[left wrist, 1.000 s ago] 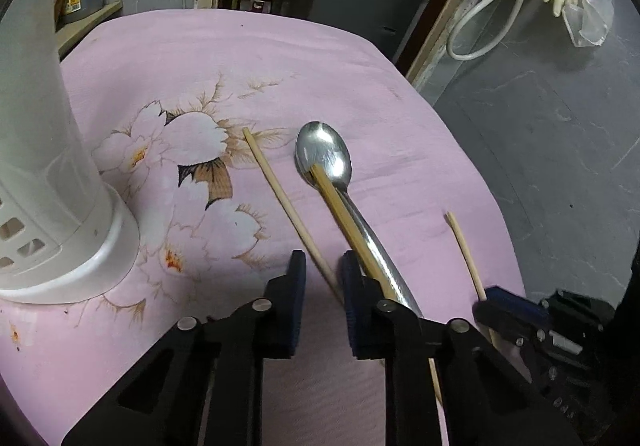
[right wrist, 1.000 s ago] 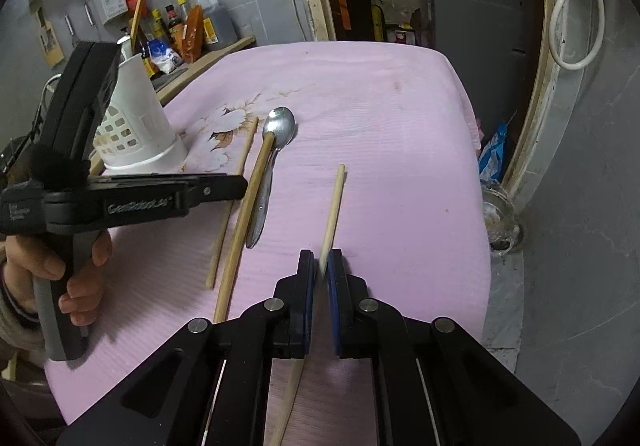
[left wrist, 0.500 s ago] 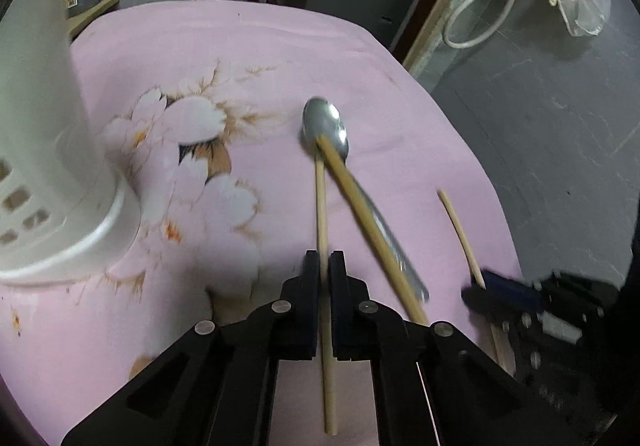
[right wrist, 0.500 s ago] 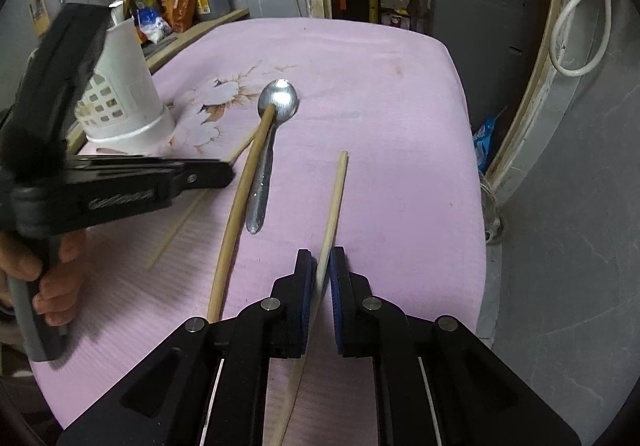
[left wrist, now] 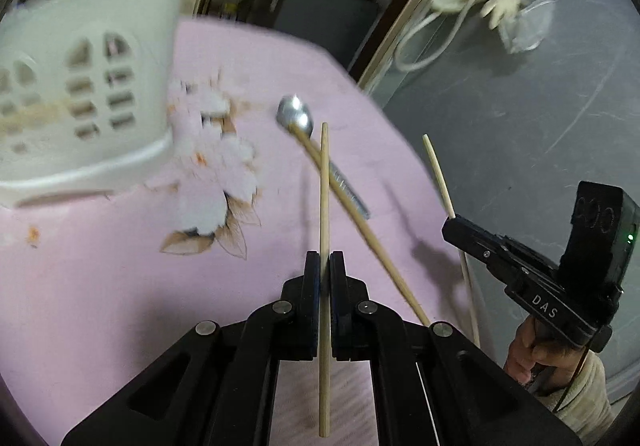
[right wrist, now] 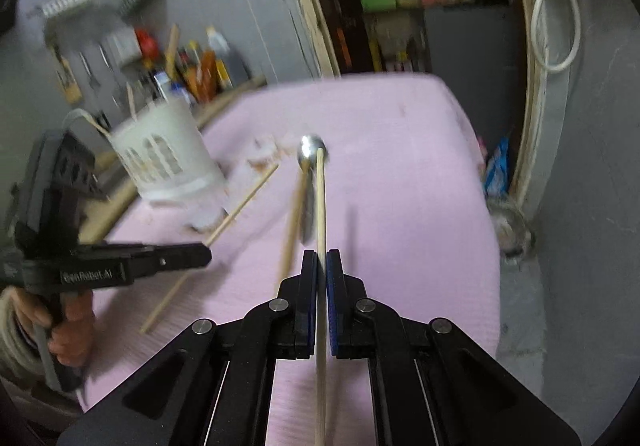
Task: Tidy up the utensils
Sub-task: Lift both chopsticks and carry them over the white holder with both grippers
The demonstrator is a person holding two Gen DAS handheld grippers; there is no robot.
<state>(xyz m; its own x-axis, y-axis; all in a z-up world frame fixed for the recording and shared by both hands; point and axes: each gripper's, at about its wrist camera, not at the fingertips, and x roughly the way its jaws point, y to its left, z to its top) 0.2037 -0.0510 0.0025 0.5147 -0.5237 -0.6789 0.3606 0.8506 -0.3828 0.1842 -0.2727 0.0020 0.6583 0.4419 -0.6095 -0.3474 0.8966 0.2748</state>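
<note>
Clamping one chopstick in each gripper, you are holding both sticks clear of the pink cloth (left wrist: 100, 286) on the worktop. Your left gripper (left wrist: 324, 260) is pinching its chopstick (left wrist: 324, 186) with the jaws together on the shaft, the stick pointing forward over the spoon (left wrist: 298, 118). Your right gripper (right wrist: 321, 258) is gripping the second chopstick (right wrist: 320, 198) the same way, jaws pressed against it, its tip lining up with the spoon bowl (right wrist: 312, 148) in the right wrist view. A third chopstick (left wrist: 360, 222) is lying on the cloth, crossing over the spoon's handle. The white holder (left wrist: 80, 86) is standing on the cloth to the left, blurred in both views, with something stick-like showing inside it (right wrist: 130, 102). From the left wrist view, your right gripper (left wrist: 454, 224) is hovering near the cloth's right edge.
</note>
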